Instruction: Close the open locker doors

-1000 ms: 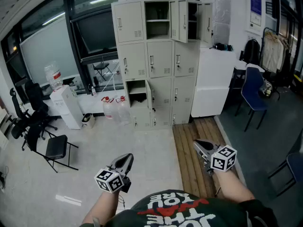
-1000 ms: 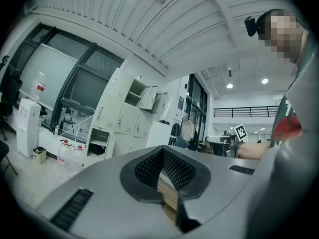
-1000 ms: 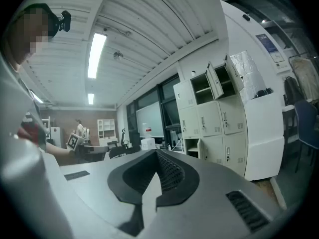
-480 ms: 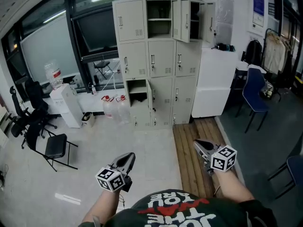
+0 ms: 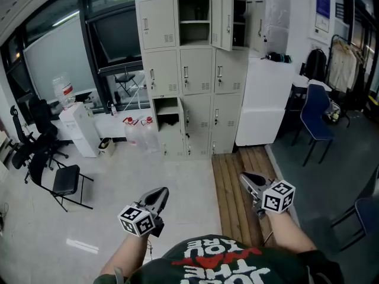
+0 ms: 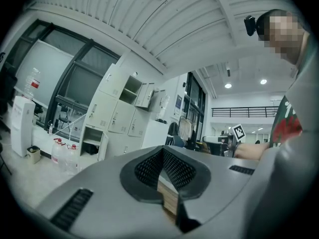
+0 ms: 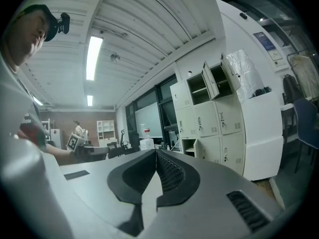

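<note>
The left claw [image 5: 160,193] and the right claw [image 5: 243,177] are both closed tight with nothing between their ribbed black pads, held out level at waist height and well short of the locker [image 5: 189,76]. That grey metal locker stands against the far wall with 3 doors open: the top middle door [image 5: 225,22], the top right door [image 5: 258,19], and a low door [image 5: 184,119] beside its dark, open compartment [image 5: 167,112]. Bare pale floor [image 5: 177,176], smooth and glossy, lies between the person and the locker, with a strip of wooden slats [image 5: 234,188] running toward its right end. A tall white cabinet [image 5: 263,99] butts against the locker's right side, clear water bottles [image 5: 139,134] stand at its lower left, and a black chair [image 5: 62,182] sits off to the left. Compared with 1 second earlier, the locker looks slightly nearer, and the 3 doors hang as they did.
</note>
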Demonstrator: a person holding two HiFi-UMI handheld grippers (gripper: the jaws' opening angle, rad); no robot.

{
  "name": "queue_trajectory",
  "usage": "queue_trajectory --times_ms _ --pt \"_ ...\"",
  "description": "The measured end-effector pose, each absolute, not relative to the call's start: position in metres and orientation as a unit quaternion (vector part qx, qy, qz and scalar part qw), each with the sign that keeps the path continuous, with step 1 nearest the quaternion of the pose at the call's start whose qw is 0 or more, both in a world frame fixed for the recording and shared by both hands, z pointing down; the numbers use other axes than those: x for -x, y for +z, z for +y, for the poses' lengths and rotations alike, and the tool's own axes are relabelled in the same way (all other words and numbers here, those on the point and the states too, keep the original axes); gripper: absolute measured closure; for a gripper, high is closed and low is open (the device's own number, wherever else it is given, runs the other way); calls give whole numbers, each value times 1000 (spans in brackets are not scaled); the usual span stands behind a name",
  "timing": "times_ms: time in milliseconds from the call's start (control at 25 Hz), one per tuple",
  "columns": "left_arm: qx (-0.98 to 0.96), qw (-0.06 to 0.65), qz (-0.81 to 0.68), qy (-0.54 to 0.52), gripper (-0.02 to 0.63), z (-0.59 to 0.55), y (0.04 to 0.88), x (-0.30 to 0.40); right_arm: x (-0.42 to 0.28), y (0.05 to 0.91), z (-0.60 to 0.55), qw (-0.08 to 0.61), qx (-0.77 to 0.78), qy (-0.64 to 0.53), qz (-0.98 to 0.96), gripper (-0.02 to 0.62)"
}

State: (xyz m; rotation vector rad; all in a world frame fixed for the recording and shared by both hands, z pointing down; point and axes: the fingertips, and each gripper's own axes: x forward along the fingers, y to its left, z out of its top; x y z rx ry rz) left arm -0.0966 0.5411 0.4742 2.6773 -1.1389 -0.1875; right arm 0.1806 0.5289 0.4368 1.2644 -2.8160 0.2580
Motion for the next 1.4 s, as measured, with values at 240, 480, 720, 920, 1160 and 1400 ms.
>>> queue_trajectory --times_ms 240,480,720,920,1160,1400 --pt "-909 114 -394 -69 603 546 469 58 -212 433 531 29 -395 81 -915 560" --pt "-905 121 -401 -69 603 553 469 30 -236 430 531 30 -380 79 -921 560" --pt "-900 125 -412 -65 603 545 478 38 -236 440 513 31 -375 86 -923 560" --pt "-897 138 -414 -72 603 511 492 58 -214 448 478 40 -372 86 -924 560" --pt "-907 139 -389 -81 603 424 504 97 -171 453 403 40 -383 73 -920 560" --pt "-919 145 -356 -84 603 304 494 148 -115 435 300 26 -400 62 -914 560"
